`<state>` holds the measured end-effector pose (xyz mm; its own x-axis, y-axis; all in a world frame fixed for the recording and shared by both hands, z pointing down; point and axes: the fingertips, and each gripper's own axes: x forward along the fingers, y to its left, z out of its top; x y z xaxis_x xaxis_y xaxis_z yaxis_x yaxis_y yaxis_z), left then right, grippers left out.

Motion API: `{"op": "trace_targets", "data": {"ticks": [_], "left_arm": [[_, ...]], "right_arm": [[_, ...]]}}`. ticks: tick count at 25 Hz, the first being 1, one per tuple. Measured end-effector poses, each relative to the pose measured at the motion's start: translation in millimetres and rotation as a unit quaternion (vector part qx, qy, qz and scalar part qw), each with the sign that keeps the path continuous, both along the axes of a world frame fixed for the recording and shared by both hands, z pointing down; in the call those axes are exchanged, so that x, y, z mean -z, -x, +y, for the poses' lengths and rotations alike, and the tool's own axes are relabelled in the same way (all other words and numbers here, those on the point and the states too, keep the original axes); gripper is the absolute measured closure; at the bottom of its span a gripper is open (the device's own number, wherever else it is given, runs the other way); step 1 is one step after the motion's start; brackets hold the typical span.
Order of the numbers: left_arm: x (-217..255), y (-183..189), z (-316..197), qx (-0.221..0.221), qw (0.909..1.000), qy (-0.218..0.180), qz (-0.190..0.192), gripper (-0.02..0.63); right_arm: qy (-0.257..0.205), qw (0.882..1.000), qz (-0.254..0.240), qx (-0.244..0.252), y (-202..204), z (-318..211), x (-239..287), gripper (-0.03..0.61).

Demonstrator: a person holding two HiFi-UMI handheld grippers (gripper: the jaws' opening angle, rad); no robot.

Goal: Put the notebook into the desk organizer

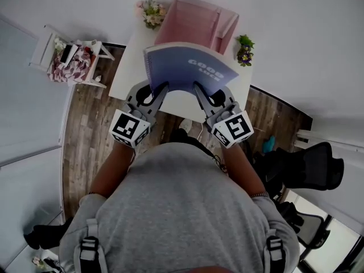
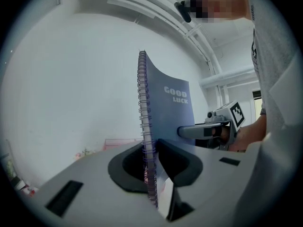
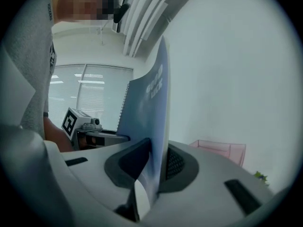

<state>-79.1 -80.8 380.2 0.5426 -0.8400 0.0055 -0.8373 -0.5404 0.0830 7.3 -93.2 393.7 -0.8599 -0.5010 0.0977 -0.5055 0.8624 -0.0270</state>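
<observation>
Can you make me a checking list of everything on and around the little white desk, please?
Surface: white desk, mostly bare.
Job's things: blue spiral notebook held up on edge above the desk, not yet in the pink desk organizer at the desk's far side.
Clutter: two small flower pots, one at the far left corner and one at the right edge.
Grippers: left gripper shut on the notebook's spiral edge; right gripper shut on the opposite edge.
Cables: nothing seen on the desk.
Surroundings: wood floor, white chair holding odds and ends, black office chair.
</observation>
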Motion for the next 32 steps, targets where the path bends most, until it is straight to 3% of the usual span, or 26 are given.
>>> {"op": "trace_targets", "data": {"ticks": [16,25,32], "left_arm": [[-9.9,7.7,-126.4,0.02,0.9988,0.016,-0.043,0.517],[-20.2,23.8,-170.5,-0.035,0.9972,0.017,-0.064,0.531],[-31.2,32.5,-198.0,-0.058,0.9951,0.041,-0.068,0.502]], "right_arm": [[0.03,0.999,0.011,-0.012,7.5,-121.7,-14.6,0.525],[0.063,0.993,0.038,-0.09,24.1,-159.7,-25.4,0.522],[0.081,0.986,0.05,-0.134,31.2,-180.8,-30.6,0.517]]}}
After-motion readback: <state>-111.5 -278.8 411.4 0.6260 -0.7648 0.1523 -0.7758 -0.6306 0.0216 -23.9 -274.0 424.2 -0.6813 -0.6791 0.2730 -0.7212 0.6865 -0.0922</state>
